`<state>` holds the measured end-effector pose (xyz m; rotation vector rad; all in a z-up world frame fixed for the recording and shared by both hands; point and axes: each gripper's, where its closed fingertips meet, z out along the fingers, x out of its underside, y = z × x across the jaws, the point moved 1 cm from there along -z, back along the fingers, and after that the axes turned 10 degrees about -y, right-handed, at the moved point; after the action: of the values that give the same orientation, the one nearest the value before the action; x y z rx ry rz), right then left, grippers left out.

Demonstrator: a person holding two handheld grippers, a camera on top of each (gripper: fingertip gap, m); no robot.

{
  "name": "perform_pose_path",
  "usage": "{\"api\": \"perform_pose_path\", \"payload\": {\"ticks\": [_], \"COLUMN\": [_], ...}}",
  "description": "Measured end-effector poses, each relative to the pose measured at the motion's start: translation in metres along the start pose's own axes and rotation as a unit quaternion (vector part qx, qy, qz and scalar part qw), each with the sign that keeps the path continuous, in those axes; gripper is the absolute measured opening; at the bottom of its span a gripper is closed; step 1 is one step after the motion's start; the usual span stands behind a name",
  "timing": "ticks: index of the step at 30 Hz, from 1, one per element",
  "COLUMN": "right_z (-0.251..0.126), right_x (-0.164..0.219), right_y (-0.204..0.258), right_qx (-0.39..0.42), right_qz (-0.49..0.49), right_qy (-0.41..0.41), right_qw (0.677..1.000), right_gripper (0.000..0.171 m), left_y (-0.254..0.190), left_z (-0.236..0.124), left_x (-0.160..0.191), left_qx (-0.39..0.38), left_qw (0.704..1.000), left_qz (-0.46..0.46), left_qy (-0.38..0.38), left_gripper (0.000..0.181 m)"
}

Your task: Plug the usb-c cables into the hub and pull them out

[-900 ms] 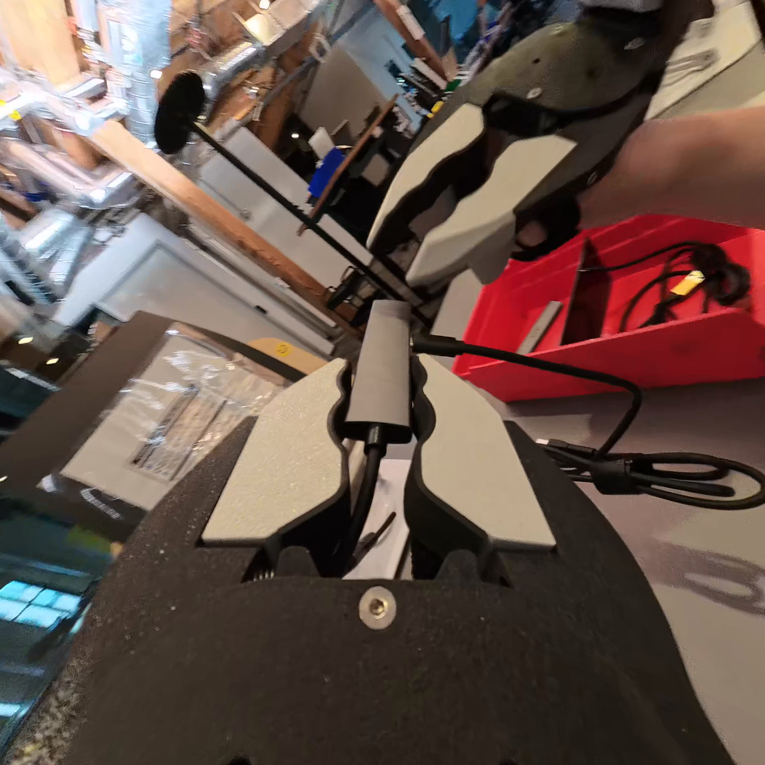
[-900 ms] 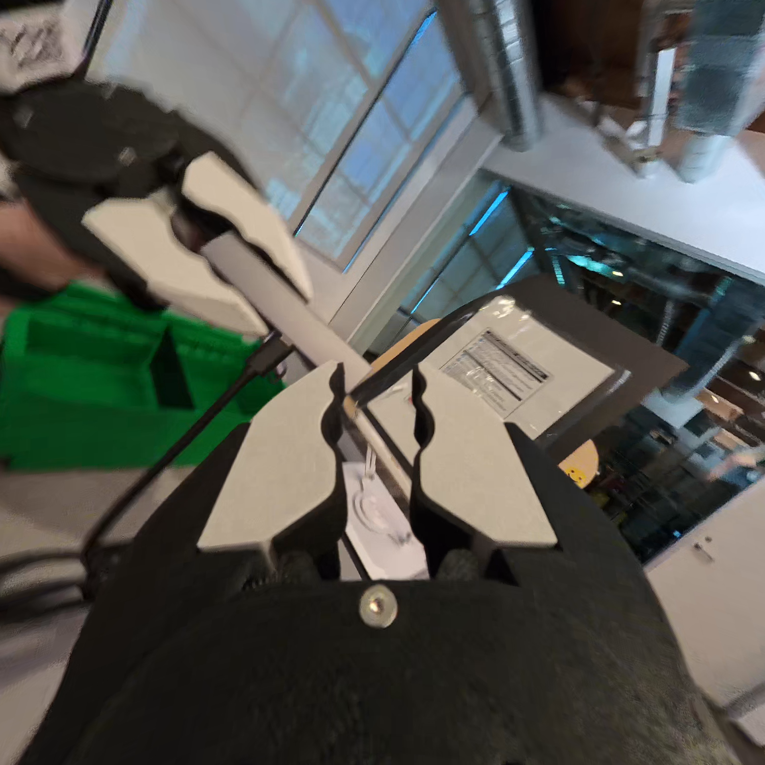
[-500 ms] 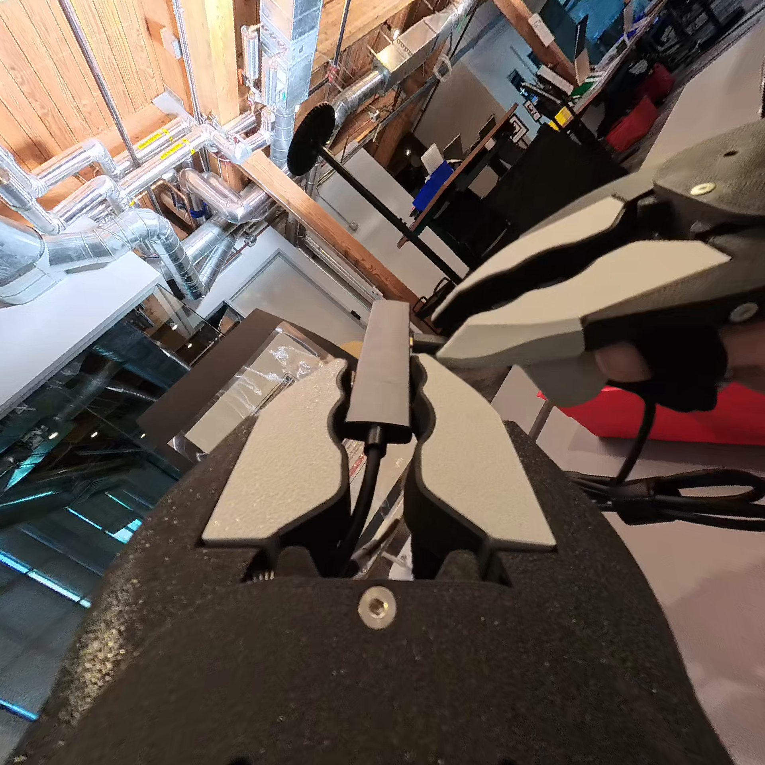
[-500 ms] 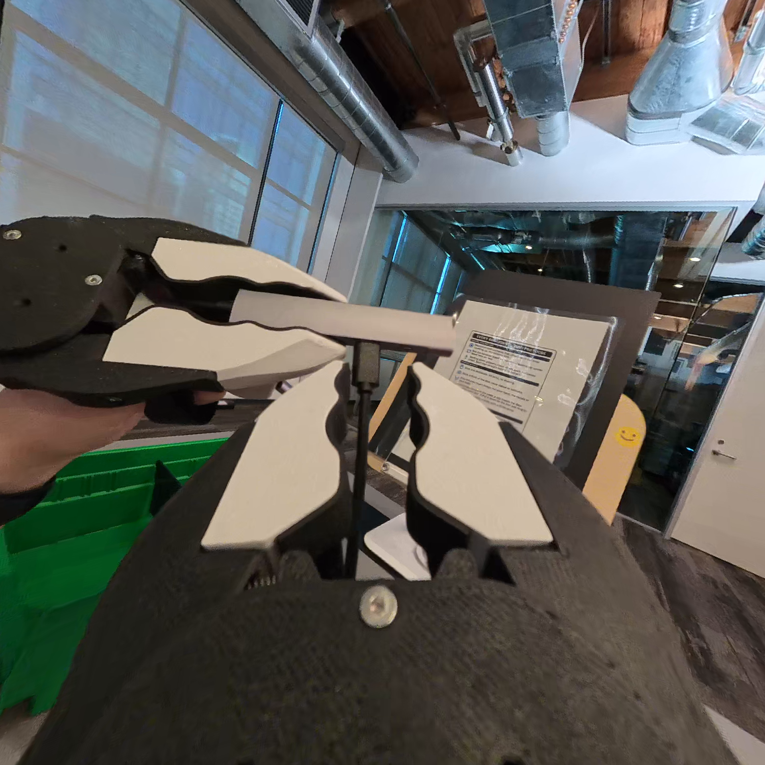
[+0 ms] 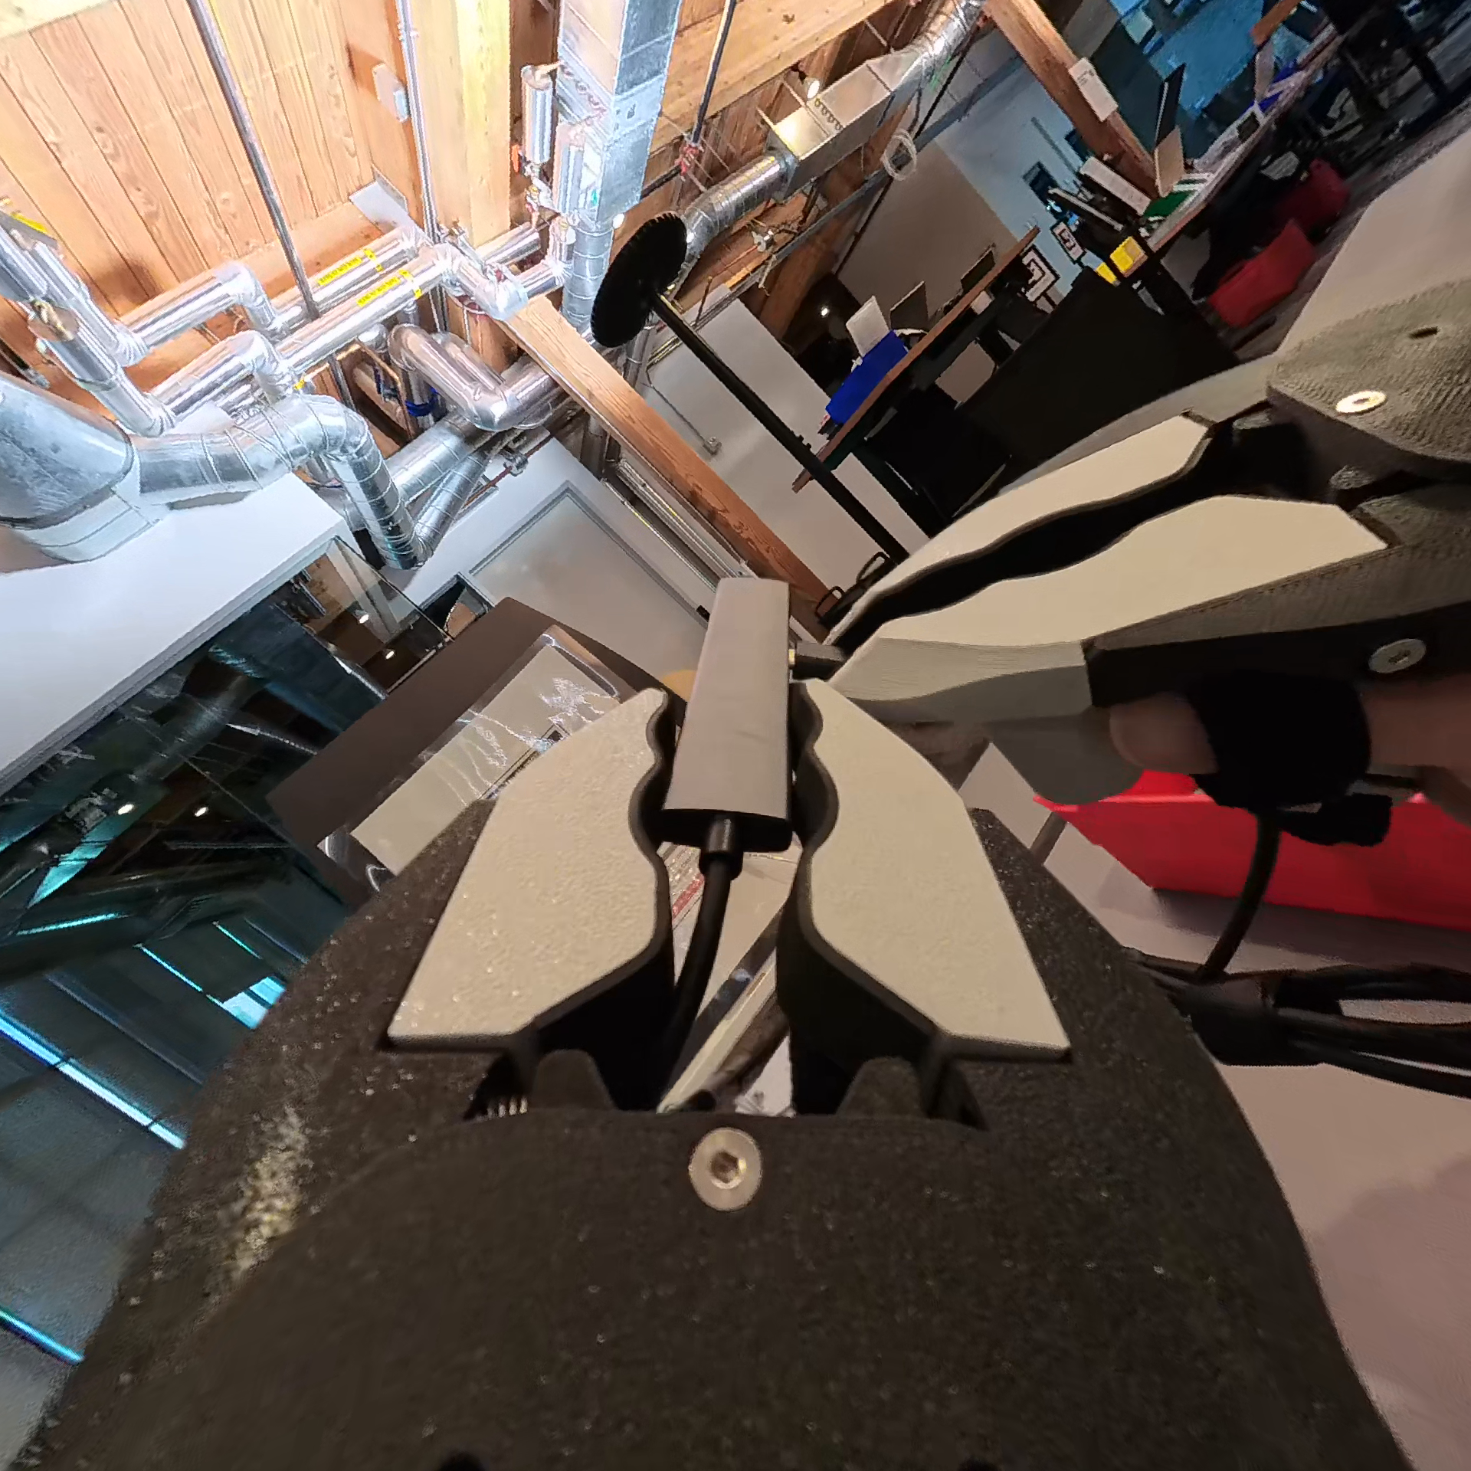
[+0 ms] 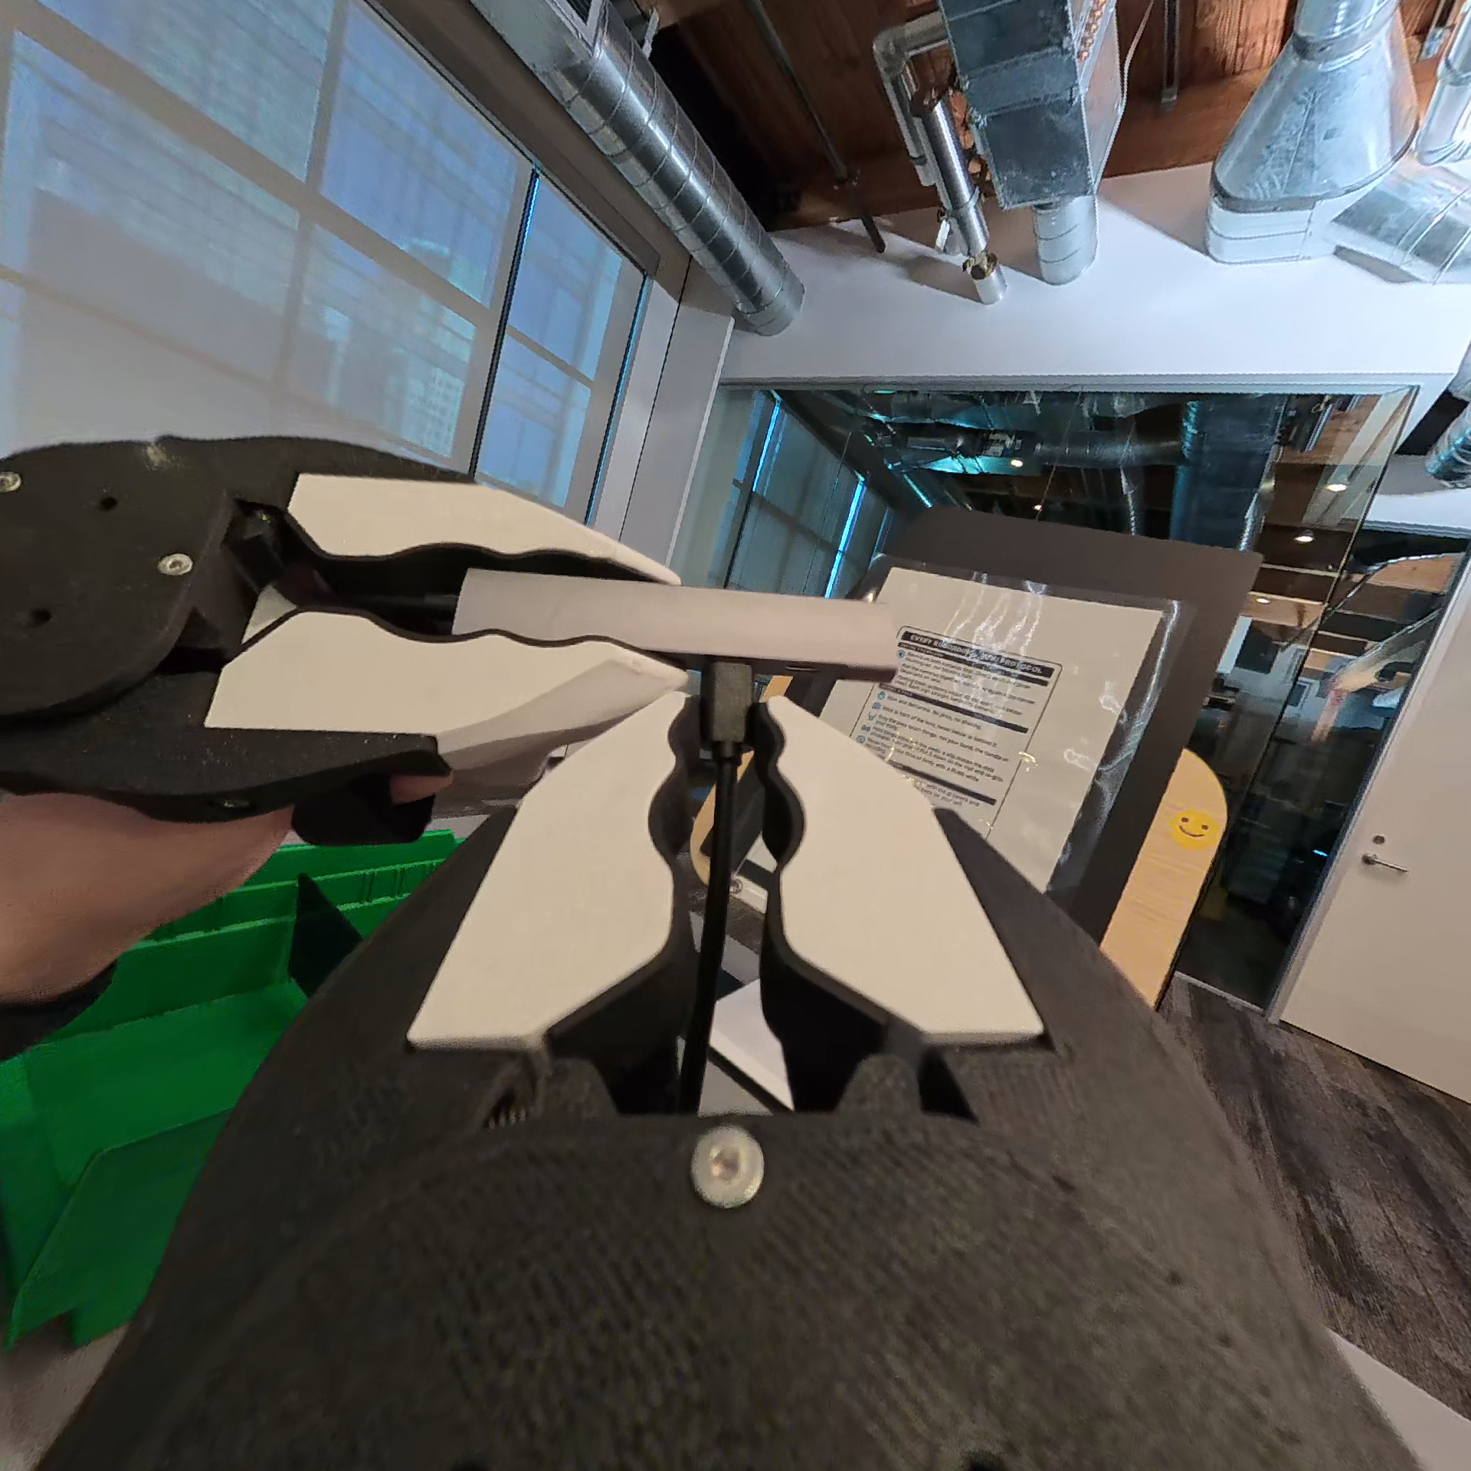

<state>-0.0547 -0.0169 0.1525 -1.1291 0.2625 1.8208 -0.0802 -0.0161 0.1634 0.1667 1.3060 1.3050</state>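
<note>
Right wrist view, nearest first: the right gripper (image 6: 720,716) has its fingers (image 6: 573,875) closed on the black plug (image 6: 728,700) of a usb-c cable (image 6: 708,915), whose cord runs back between them toward the camera. The plug points straight ahead along the fingers, and its tip meets the long side edge of the grey hub (image 6: 676,621), at right angles to the hub's length. The hub lies crosswise just beyond the fingertips, held at its left end by the left gripper (image 6: 509,629), whose fingers are clamped on it. Left wrist view agrees: the hub (image 5: 736,700) sticks out forward between the left gripper's (image 5: 728,716) closed fingers (image 5: 549,875), its own lead (image 5: 700,939) trailing back, while the right gripper (image 5: 836,649) comes in from the right, its tip at the hub's right edge. Whether the plug is fully seated cannot be told; any push or pull should run along the plug's axis, square to the hub. Farther off sit a green bin (image 6: 159,995) and a red bin (image 5: 1242,860) on the bench (image 5: 1353,1154).
</note>
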Motion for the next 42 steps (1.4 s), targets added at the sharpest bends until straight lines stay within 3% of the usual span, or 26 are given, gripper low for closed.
{"api": "perform_pose_path", "payload": {"ticks": [9, 16, 19, 21, 23, 26, 27, 29, 33, 37, 42], "right_z": [-0.002, 0.002, -0.001, 0.001, 0.002, -0.001, -0.005, -0.025, -0.087, -0.145, -0.191], "right_x": [-0.001, -0.003, -0.002, 0.000, -0.001, -0.017, -0.024, -0.029, -0.025, 0.012, 0.063], "right_y": [-0.004, 0.004, 0.006, 0.009, 0.006, -0.009, -0.011, -0.039, -0.078, -0.107, -0.117], "right_qx": [0.043, -0.011, -0.013, -0.016, -0.018, -0.056, -0.098, -0.107, -0.165, -0.194, -0.228], "right_qz": [-0.004, 0.007, 0.011, 0.002, -0.015, -0.030, -0.035, -0.041, -0.042, -0.057, 0.038], "right_qy": [-0.001, 0.016, 0.021, 0.026, 0.031, 0.051, 0.070, 0.141, 0.249, 0.354, 0.437], "right_qw": [0.999, 1.000, 1.000, 1.000, 0.999, 0.997, 0.992, 0.983, 0.953, 0.913, 0.869], "right_gripper": [0.014, 0.014, 0.014, 0.013, 0.013, 0.013, 0.014, 0.013, 0.013, 0.013, 0.013], "left_y": [-0.002, 0.006, 0.077, 0.092, 0.099, 0.112, 0.112, 0.108, 0.087, 0.069, 0.053], "left_z": [0.003, -0.004, -0.031, -0.045, -0.061, -0.078, -0.080, -0.078, -0.064, -0.052, -0.046], "left_x": [-0.001, 0.002, 0.018, 0.010, -0.016, -0.029, -0.029, -0.027, -0.023, -0.020, -0.023], "left_qx": [-0.018, 0.033, -0.160, -0.115, -0.053, -0.038, -0.036, -0.029, 0.005, 0.026, 0.055], "left_qw": [1.000, 0.996, 0.984, 0.990, 0.977, 0.964, 0.965, 0.970, 0.980, 0.985, 0.984], "left_qz": [-0.015, -0.076, 0.042, -0.075, -0.189, -0.233, -0.232, -0.222, -0.193, -0.170, -0.168], "left_qy": [0.017, 0.030, 0.062, 0.009, -0.085, -0.120, -0.114, -0.094, -0.056, -0.034, -0.025], "left_gripper": [0.027, 0.027, 0.026, 0.026, 0.026, 0.026, 0.026, 0.026, 0.026, 0.026, 0.026]}}
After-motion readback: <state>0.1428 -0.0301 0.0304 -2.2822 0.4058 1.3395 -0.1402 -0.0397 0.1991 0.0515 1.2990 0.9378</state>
